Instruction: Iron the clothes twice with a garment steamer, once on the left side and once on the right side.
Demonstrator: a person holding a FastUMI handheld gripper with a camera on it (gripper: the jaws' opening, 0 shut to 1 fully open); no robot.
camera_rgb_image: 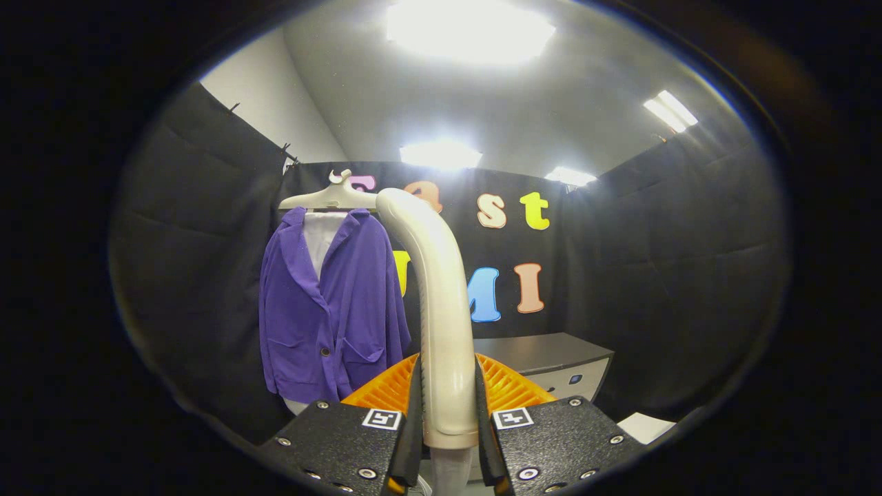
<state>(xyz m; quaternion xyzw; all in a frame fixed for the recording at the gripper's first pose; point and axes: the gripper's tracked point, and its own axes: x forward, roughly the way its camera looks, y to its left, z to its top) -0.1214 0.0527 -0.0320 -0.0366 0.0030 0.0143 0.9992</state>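
Claw at bottom centre, fingers clamped on both sides of the steamer handle, which rises cream and curved up the middle of the frame; orange ribbed part just behind the fingers. Purple jacket hangs on a pale hanger, left of centre, beyond the steamer. Grey cabinet lower right

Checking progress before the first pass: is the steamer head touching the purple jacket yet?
No. The steamer, clamped in the gripper, stands apart from the purple jacket.
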